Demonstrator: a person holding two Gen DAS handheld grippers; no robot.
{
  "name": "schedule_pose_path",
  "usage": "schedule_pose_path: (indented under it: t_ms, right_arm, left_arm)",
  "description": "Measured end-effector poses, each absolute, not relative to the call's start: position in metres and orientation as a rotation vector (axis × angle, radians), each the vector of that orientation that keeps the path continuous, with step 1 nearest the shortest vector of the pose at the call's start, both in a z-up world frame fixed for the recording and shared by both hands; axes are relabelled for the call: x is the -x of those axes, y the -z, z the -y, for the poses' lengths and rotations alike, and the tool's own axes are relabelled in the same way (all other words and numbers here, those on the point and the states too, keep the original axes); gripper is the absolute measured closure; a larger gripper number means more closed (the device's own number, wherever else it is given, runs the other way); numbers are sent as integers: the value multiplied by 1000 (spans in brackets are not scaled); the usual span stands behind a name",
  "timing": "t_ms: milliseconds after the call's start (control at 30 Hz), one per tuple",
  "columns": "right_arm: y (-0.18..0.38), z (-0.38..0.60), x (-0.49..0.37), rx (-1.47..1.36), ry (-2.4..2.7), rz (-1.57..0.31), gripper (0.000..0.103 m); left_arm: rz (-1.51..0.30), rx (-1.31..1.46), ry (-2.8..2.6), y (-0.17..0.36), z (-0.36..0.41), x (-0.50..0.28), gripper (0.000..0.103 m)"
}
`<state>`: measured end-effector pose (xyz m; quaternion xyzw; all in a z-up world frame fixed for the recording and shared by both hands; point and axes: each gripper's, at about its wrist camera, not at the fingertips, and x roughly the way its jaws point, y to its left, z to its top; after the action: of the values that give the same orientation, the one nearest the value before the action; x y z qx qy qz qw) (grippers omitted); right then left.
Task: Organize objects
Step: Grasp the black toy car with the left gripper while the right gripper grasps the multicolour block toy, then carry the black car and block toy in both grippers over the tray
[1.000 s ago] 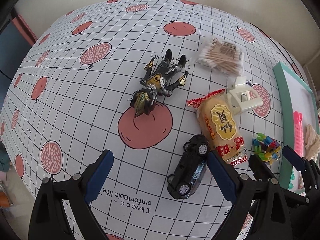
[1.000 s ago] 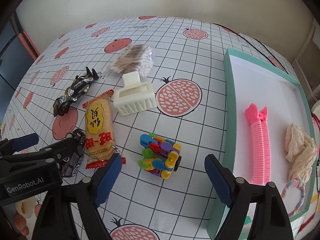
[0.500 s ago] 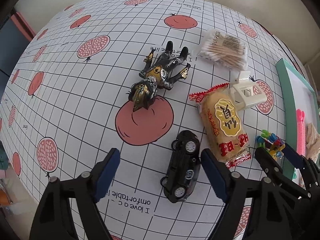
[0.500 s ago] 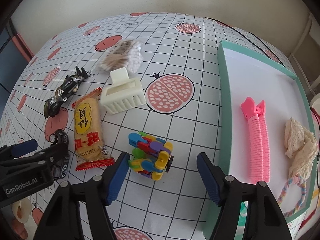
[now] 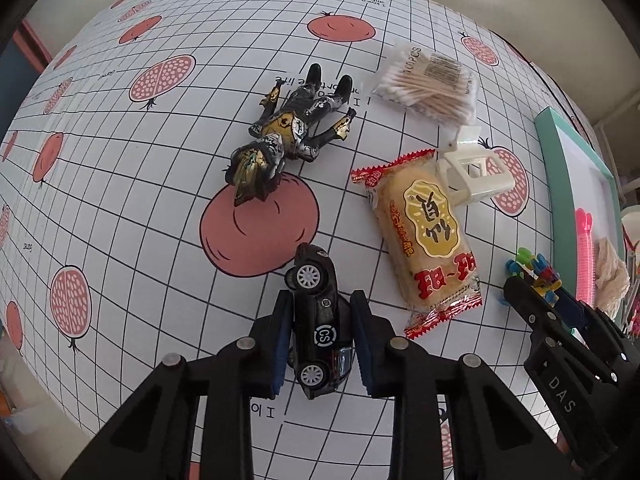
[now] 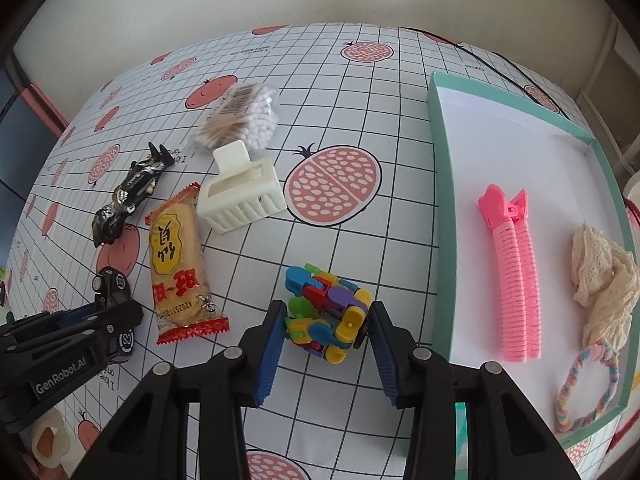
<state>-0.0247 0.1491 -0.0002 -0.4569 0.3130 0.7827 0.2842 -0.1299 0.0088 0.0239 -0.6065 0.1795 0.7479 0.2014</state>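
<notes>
A black toy car (image 5: 320,320) lies on the pomegranate-print tablecloth, and my left gripper (image 5: 322,298) is shut on its sides, both blue pads pressing it. The car's front wheel sticks out past the fingertips. A colourful plastic block toy (image 6: 324,300) sits just left of the teal tray (image 6: 440,200). My right gripper (image 6: 326,312) is shut on it, one pad against each side. Both toys still rest on the cloth. In the left wrist view the right gripper's fingers (image 5: 532,292) hide most of the block toy.
Beyond the grippers lie a snack packet (image 5: 428,240), a white claw clip (image 5: 472,176), a bag of cotton swabs (image 5: 432,80) and a black-gold action figure (image 5: 280,140). The tray holds a pink hair clip (image 6: 516,280), a cream lace scrunchie (image 6: 600,276) and a pastel hair tie (image 6: 588,392).
Both grippers moved forward and down over their toys and went from wide open to shut, the left on the car and the right on the block toy.
</notes>
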Motion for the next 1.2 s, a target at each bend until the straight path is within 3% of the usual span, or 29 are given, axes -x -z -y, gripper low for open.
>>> schedule_pose_path:
  t_ms: [733, 1200]
  right_arm:
    - [-24, -153, 9, 1106, -2143, -849, 59]
    - [-42, -191, -63, 933, -2079, -922, 59]
  left_arm:
    - [-452, 1539, -2193, -54, -12, 128, 73]
    - [-424, 1390, -2115, -69, -64, 84, 73]
